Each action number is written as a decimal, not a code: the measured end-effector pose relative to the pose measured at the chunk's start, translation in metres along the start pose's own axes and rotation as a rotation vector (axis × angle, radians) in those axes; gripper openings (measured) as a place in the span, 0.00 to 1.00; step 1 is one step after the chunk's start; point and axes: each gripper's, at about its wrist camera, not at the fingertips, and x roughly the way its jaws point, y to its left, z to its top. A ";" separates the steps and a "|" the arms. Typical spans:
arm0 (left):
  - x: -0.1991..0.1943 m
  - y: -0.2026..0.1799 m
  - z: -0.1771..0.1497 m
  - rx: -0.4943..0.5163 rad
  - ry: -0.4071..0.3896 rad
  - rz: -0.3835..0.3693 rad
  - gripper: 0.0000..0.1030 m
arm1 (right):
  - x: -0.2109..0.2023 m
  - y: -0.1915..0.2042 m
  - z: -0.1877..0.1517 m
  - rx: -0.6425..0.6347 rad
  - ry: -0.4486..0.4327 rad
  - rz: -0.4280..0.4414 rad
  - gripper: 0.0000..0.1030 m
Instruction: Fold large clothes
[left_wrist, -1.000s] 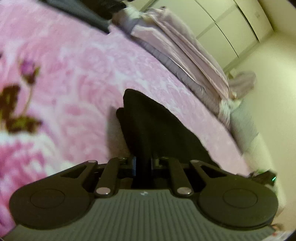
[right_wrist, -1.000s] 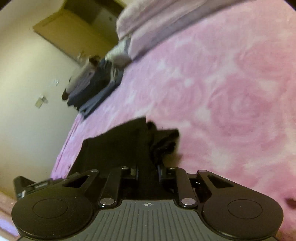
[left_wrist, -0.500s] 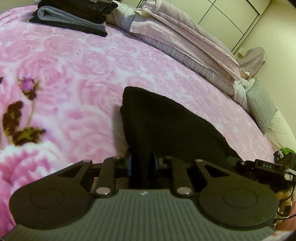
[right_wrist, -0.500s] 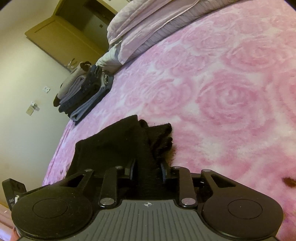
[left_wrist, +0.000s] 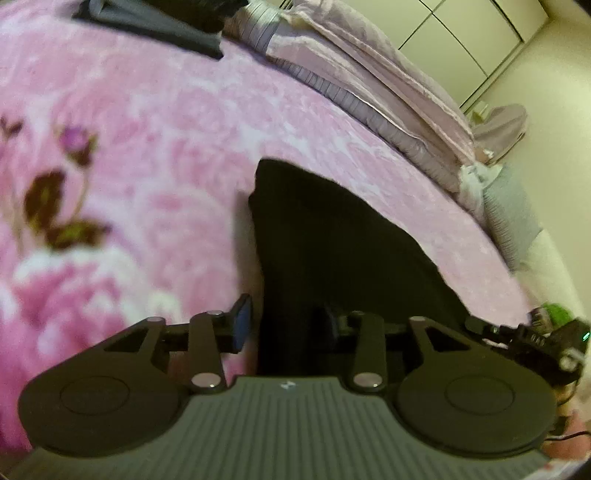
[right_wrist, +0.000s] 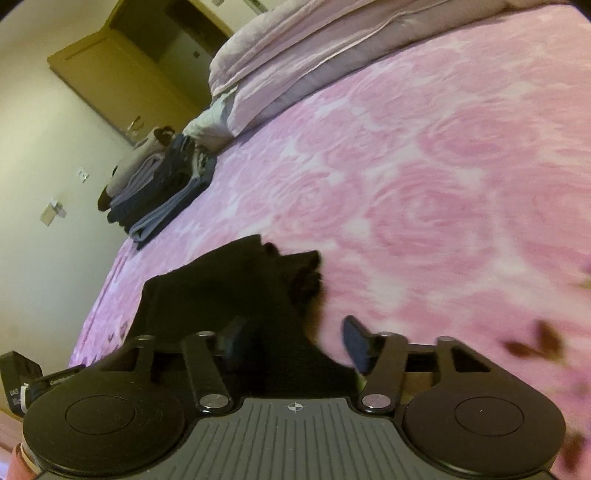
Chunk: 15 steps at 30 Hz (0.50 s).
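Black folded garment lies flat on the pink rose-patterned blanket that covers the bed, its near edge running in between the fingers of both tools. On the left wrist view, the left gripper has just been spreading its jaws: the blue-padded left finger stands clear of the cloth with pink blanket showing in the gap, while the other finger is dark against the fabric and hard to make out. On the right wrist view the same garment sits with a bunched corner toward the right, and the right gripper has likewise just been opening, its right finger well off the cloth over bare blanket, so neither tool pinches the fabric. A stack of folded clothes rests near the far edge of the bed, beside the lilac duvet heaped along the head end.
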 end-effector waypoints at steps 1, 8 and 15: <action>-0.004 0.006 -0.003 -0.026 0.008 -0.021 0.37 | -0.008 -0.003 -0.003 0.005 -0.003 0.001 0.63; -0.008 0.020 -0.005 -0.106 0.040 -0.072 0.41 | -0.029 -0.028 -0.008 0.107 0.026 0.090 0.69; -0.010 0.022 -0.003 -0.118 0.021 -0.068 0.43 | -0.005 -0.023 0.004 0.114 0.063 0.129 0.72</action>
